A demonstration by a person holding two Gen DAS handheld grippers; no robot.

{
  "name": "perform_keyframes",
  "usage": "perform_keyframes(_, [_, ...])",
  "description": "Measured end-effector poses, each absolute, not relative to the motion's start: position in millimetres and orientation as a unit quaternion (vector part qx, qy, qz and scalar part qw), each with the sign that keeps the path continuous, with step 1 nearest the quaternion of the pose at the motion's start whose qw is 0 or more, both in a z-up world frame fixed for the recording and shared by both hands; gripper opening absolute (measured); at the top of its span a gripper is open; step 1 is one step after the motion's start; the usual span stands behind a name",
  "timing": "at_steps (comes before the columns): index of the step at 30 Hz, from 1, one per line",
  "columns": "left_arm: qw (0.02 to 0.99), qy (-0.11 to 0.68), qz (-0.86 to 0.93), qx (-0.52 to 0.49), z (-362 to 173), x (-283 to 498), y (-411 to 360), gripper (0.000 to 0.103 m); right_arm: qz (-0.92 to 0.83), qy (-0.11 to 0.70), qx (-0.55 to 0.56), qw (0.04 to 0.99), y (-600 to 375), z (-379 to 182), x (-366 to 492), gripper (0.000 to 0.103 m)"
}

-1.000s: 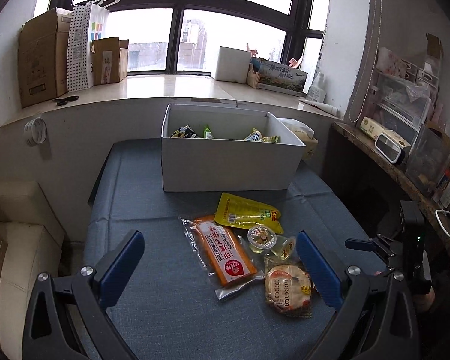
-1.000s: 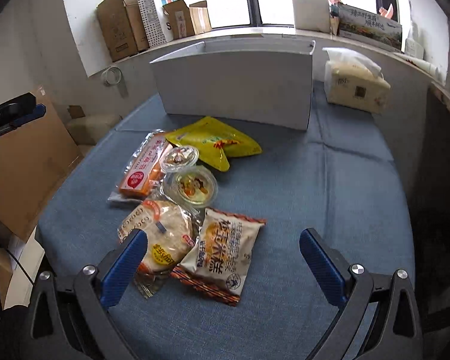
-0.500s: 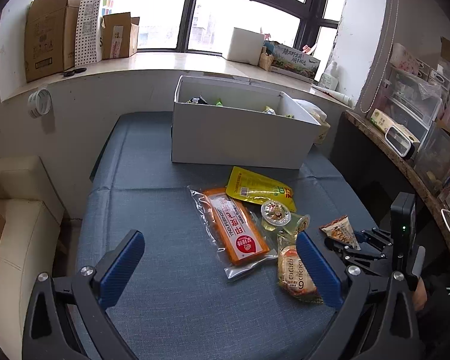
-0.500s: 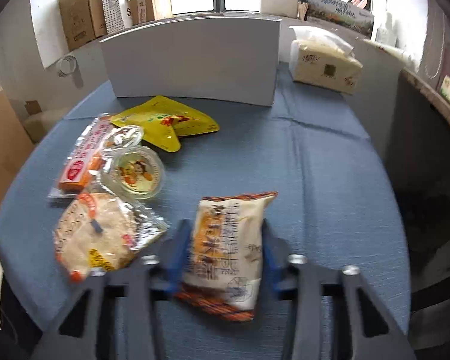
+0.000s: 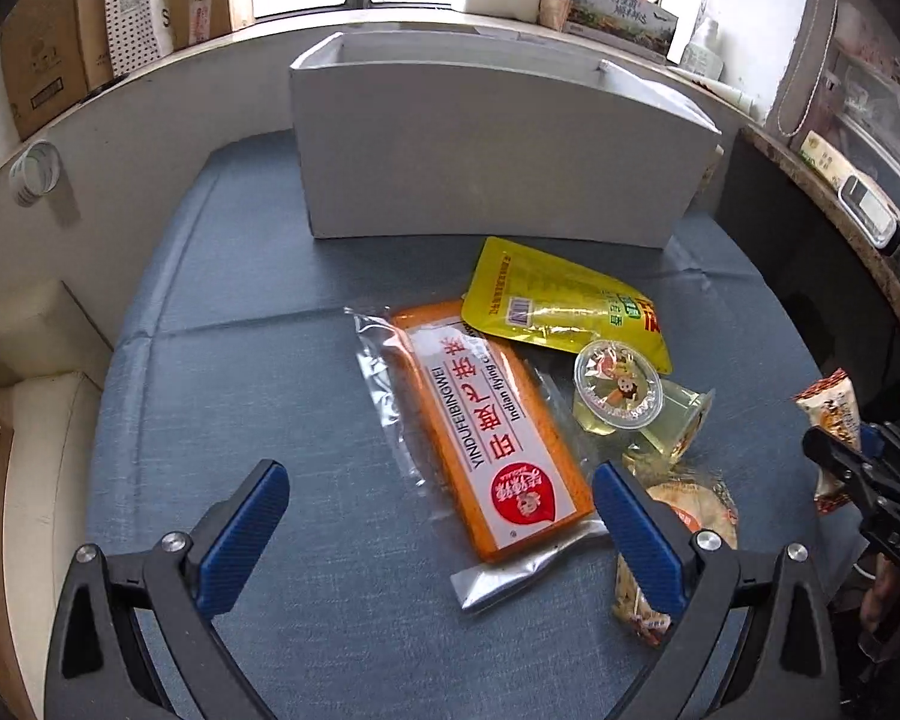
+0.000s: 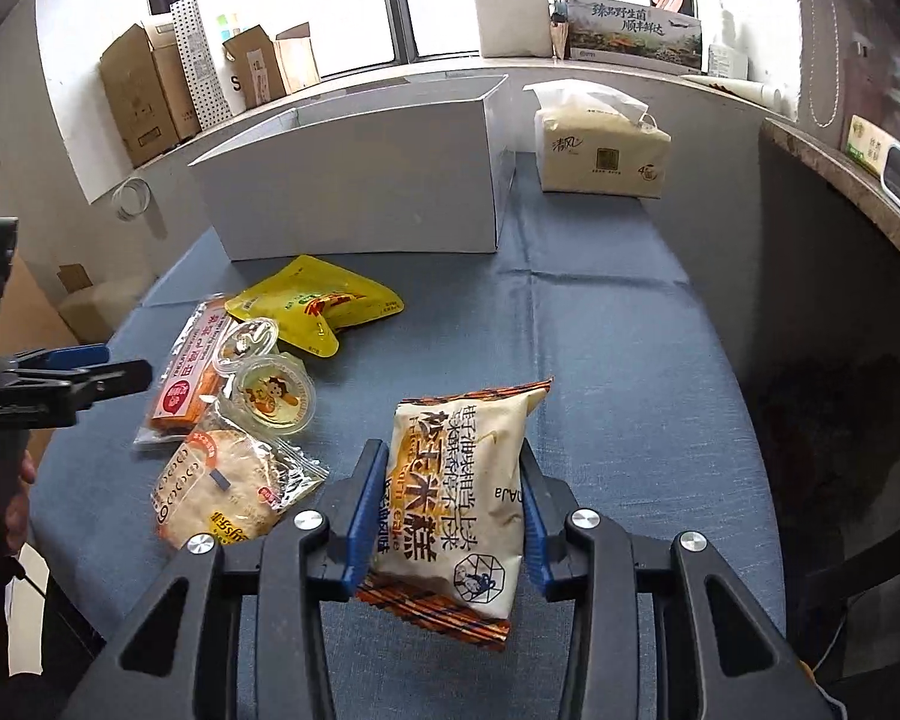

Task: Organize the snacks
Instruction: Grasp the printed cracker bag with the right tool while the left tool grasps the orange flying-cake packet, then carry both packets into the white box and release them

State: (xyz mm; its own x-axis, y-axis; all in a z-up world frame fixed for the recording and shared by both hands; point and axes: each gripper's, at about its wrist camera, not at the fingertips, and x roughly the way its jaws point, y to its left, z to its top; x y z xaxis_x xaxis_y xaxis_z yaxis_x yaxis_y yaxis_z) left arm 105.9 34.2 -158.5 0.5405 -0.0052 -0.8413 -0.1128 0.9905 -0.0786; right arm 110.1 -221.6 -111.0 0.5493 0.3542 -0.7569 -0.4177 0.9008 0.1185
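From the left wrist, the left tongs [image 5: 438, 531] stood spread wide and empty above the near part of the blue desk [image 5: 240, 396], their right pad just over the orange packet [image 5: 492, 426]. The yellow pouch [image 5: 561, 306] lay behind it, near the white box [image 5: 486, 162] at the far edge. Bare cloth ran open along the left edge.

From the right wrist, the right tongs [image 6: 453, 501] had just closed and pinched the corn cake bag [image 6: 459, 492], lifted off the desk. The round pastry [image 6: 222, 486] and jelly cup [image 6: 276, 396] lay to its left. The right side lay open up to the tissue pack [image 6: 600, 150].
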Motion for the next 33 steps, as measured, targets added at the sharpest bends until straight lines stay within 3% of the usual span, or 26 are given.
perform_keyframes(6, [0.85,0.521,0.045,-0.065,-185.9,140.5,20.4,0.103,0.214,0.416,-0.039,0.883,-223.3,-106.7,111.0,0.044])
perform_keyframes(14, [0.852,0.515,0.074,-0.054,-191.1,161.0,15.1,0.102,0.218,0.421,-0.033,0.88,-223.1,-111.6,117.3,0.044])
perform_keyframes(15, [0.853,0.514,0.076,-0.054,-190.4,160.3,15.3,0.101,0.219,0.421,-0.035,0.879,-221.9,-111.9,117.1,0.044])
perform_keyframes(17, [0.856,0.508,0.082,-0.051,-186.3,155.5,16.9,0.084,0.221,0.421,-0.038,0.879,-220.5,-112.5,116.9,0.044])
perform_keyframes(20, [0.858,0.506,0.07,-0.053,-179.9,141.9,20.2,0.067,0.223,0.421,-0.036,0.878,-219.0,-112.4,116.5,0.044])
perform_keyframes(33, [0.907,0.411,0.036,-0.078,-97.9,79.6,48.6,0.065,0.264,0.39,-0.04,0.881,-190.2,-83.6,117.8,0.044])
